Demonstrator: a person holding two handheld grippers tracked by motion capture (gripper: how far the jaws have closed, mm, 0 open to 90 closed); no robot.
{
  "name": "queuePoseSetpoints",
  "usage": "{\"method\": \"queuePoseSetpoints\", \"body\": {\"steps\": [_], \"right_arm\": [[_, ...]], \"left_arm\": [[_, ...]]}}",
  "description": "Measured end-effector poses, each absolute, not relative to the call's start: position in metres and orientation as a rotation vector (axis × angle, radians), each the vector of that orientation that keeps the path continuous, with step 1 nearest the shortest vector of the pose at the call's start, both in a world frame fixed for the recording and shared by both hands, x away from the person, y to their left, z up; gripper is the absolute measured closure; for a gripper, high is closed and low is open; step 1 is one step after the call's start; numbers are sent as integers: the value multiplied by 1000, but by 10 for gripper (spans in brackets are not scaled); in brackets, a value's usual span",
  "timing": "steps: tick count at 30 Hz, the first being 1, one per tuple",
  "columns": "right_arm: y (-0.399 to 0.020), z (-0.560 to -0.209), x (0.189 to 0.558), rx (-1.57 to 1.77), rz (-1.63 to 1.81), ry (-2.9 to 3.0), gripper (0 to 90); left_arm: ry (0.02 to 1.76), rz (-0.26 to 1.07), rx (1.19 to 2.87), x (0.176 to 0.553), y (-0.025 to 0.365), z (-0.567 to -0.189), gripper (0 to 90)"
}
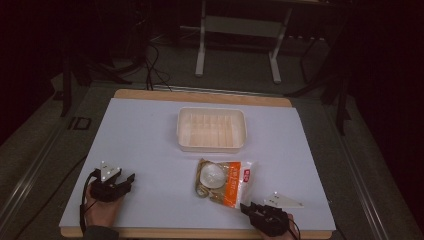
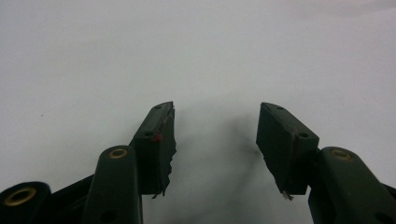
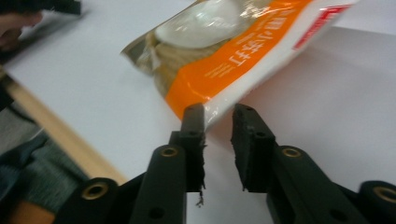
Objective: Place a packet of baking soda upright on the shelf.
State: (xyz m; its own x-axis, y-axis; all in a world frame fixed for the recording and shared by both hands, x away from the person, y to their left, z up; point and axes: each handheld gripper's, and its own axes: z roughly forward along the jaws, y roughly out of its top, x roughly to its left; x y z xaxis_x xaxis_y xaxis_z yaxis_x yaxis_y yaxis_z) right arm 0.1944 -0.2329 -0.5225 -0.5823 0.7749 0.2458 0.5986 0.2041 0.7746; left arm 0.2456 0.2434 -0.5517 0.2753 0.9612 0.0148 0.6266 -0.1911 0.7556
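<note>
Desk (image 1: 150, 130) under white sheet, wooden edge showing at the near and far sides. Snack packet (image 1: 223, 182), orange and white with a clear window over pale round contents, lies flat on the sheet, near the person's side and somewhat right of centre. Just beyond it stands a shallow cream tray (image 1: 212, 129) with a ribbed floor; the two are near each other but apart.

Right gripper (image 1: 248, 208) sits at the near edge of the desk, fingers pointing at the packet's near corner. In the right gripper view (image 3: 218, 114) the fingers stand narrow, a slim gap between them, tips either side of the packet's sealed white-and-orange edge (image 3: 219, 70). The left-hand tip overlaps that edge; whether the pads actually press on the film cannot be told from this angle. The packet rests on the sheet, not lifted.

Left gripper (image 1: 129, 179) lies at the near left of the desk, held in a hand (image 1: 100, 207), well apart from packet and tray. In the left gripper view (image 2: 215, 109) its fingers stand wide, with bare white sheet between them. The pad on the left-hand finger (image 2: 161, 140) is frayed along its inner edge.
</note>
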Motion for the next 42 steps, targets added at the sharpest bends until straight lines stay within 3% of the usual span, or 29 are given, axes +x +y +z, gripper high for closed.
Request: {"method": "queuePoseSetpoints", "body": {"steps": [14,21,42], "right_arm": [[-242,-524,237,1501,1284,2146,717],[-242,-524,249,1567,1364,2177,893],[-216,-466,260,1382,1550,2185,900]], "left_arm": [[1428,668,1908,246,243,-552,467],[1428,668,1909,246,243,-552,467],[1428,668,1907,246,243,-552,467]]}}
